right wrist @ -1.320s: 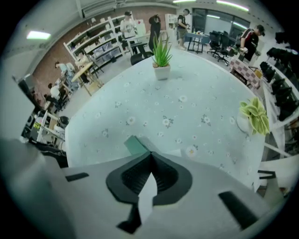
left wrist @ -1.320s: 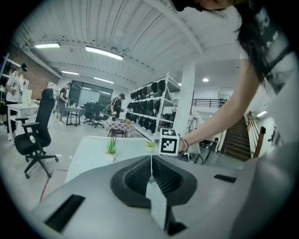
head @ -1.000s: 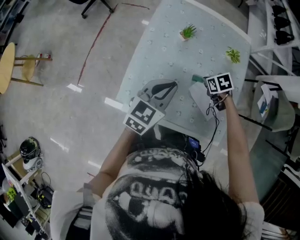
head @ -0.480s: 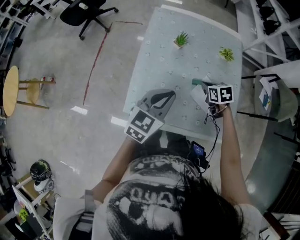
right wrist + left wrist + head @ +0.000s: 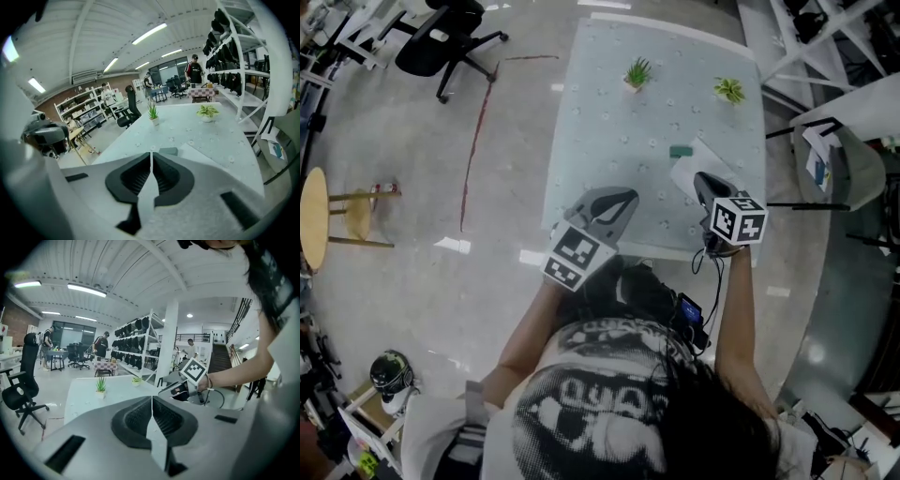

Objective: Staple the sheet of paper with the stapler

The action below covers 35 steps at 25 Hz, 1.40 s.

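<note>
A small green stapler [image 5: 680, 150] lies on the pale table [image 5: 600, 141], at the far corner of a white sheet of paper [image 5: 692, 169]. My right gripper [image 5: 700, 178] hangs over the near part of the sheet, short of the stapler [image 5: 168, 151], which shows just past its tips with the paper [image 5: 206, 152] beside it. Its jaws [image 5: 151, 159] have just been opening a little; only a thin slit shows and nothing is in it. My left gripper [image 5: 623, 195] hovers over the table's near left part, shut and empty [image 5: 152, 401], and sees the right gripper [image 5: 180, 387].
Two small potted plants [image 5: 637, 71] [image 5: 729, 90] stand at the table's far end. A black office chair [image 5: 441, 37] and a round wooden stool [image 5: 314, 220] stand on the floor to the left. White shelving and a chair [image 5: 853, 169] are close on the right.
My right gripper has lifted off the sheet by the stapler and drawn back toward the near edge. The left gripper has shifted slightly. The head view has moved.
</note>
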Available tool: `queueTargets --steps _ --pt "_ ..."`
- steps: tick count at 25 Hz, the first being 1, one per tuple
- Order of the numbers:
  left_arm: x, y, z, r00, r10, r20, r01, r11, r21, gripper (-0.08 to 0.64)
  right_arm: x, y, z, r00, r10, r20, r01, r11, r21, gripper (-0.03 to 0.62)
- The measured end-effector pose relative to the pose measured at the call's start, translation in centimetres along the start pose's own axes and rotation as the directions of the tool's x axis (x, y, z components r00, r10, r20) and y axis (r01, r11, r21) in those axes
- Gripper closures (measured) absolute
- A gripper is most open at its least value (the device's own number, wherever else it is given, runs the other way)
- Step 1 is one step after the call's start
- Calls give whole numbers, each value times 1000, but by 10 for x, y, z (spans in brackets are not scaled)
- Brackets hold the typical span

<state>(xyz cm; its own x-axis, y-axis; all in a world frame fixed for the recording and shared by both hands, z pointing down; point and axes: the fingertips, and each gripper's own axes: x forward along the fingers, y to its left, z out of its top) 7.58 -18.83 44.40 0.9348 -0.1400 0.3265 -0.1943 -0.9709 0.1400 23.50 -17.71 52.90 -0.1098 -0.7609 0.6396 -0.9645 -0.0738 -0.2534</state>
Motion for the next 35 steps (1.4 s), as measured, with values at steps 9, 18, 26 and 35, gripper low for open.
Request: queueTargets --steps 9,18,26,35 --pt "4 -39 -5 999 -39 -21 40 999 28 555 -60 26 -34 992 -8 128 -3 997 82 578" --pt "-1 -109 -6 1000 -10 -14 11 999 42 555 -127 43 -71 980 45 194 -60 996 70 577" --pt "-20 -163 -18 999 30 -24 -29 998 58 555 -180 62 -86 959 104 265 -115 993 23 575" --pt "-41 -212 -28 998 55 -22 -53 995 80 555 -223 78 -113 939 121 322 -133 991 17 604"
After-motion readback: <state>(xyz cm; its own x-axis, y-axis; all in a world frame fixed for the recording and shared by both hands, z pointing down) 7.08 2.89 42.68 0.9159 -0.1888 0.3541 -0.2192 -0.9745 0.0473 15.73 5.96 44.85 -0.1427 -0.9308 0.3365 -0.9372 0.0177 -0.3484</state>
